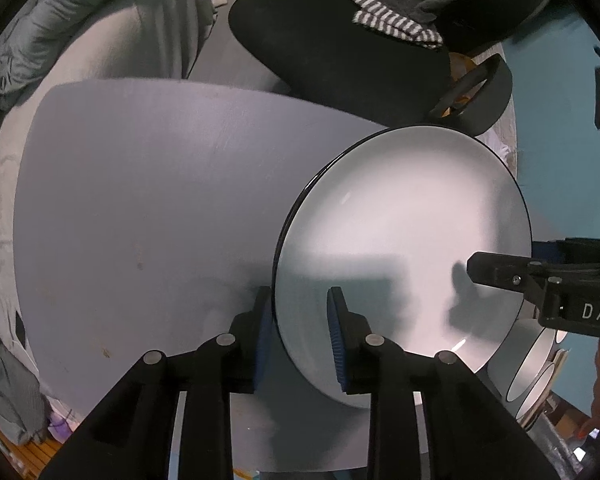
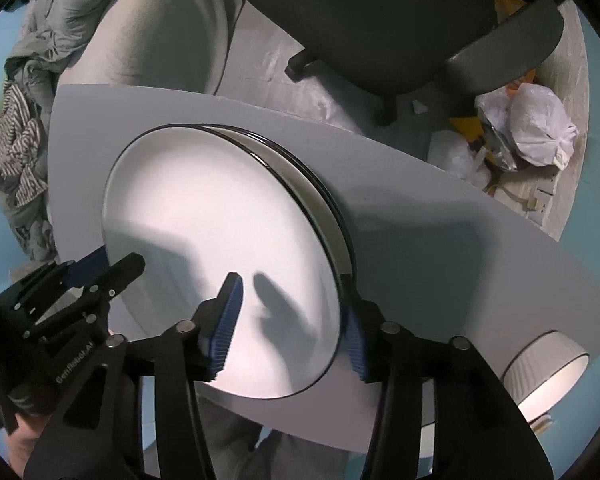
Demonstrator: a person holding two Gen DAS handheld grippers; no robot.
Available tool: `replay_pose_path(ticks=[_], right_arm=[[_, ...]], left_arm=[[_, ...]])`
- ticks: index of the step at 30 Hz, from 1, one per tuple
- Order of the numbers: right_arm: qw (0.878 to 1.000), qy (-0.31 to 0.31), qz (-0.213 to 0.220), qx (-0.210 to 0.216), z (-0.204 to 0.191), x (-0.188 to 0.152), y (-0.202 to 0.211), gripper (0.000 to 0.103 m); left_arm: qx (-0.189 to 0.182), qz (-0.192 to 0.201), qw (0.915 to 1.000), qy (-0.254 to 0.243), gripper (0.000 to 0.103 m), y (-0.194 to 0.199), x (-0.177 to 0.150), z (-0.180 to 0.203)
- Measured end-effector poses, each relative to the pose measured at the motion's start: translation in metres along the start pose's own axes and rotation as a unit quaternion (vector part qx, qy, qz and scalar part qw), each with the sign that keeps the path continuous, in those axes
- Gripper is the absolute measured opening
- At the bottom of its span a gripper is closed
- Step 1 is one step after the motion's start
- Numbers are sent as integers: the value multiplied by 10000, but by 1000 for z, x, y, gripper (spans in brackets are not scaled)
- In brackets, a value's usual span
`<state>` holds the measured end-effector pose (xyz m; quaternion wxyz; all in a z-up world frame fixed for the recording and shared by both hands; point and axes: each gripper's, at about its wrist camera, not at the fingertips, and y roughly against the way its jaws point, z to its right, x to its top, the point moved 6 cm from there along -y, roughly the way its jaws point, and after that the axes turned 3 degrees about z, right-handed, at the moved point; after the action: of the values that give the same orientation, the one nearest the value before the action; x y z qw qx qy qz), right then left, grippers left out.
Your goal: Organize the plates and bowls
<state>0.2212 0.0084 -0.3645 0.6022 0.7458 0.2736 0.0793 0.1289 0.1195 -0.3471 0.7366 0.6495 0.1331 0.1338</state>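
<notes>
While both grippers straddle opposite rims of the top plate (image 2: 220, 248), the main risk, as I judge it, is a skewed landing. The left gripper (image 1: 300, 336) has one blue pad outside the rim and one over the plate's face, with a visible gap on each side. The right gripper (image 2: 288, 328) stands wider, its pads (image 2: 228, 320) clear of the rim too, so neither seems to be gripping. If one hand pulls away and catches the edge, the plate could slide off-centre on the plates below (image 2: 324, 200) or clatter against them.

That plate is white, glossy and round with a thin dark rim, shadowed by the fingers. It sits on the grey table (image 1: 140, 208), between the two pairs of fingers. Beyond the right gripper's outer finger stands a ribbed white bowl (image 2: 548, 372).
</notes>
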Motion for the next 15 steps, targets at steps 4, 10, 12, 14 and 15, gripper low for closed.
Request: replay_pose_path(ticks=[4, 10, 12, 14, 15], right_arm=[[9981, 157, 112, -589, 0, 2, 7, 66], [9954, 354, 227, -864, -2, 4, 15, 66], [9931, 436, 332, -1036, -2, 4, 19, 66], [9915, 487, 430, -1126, -4, 0, 22, 66], [9911, 496, 460, -1145, -6, -2, 24, 66]], left_arm=[[20, 39, 10000, -38, 28, 3, 0, 0], [80, 156, 9998, -76, 31, 11, -3, -2], [136, 232, 9996, -109, 37, 17, -4, -1], [188, 368, 9990, -186, 39, 25, -5, -1], [207, 418, 9987, -213, 42, 28, -5, 0]])
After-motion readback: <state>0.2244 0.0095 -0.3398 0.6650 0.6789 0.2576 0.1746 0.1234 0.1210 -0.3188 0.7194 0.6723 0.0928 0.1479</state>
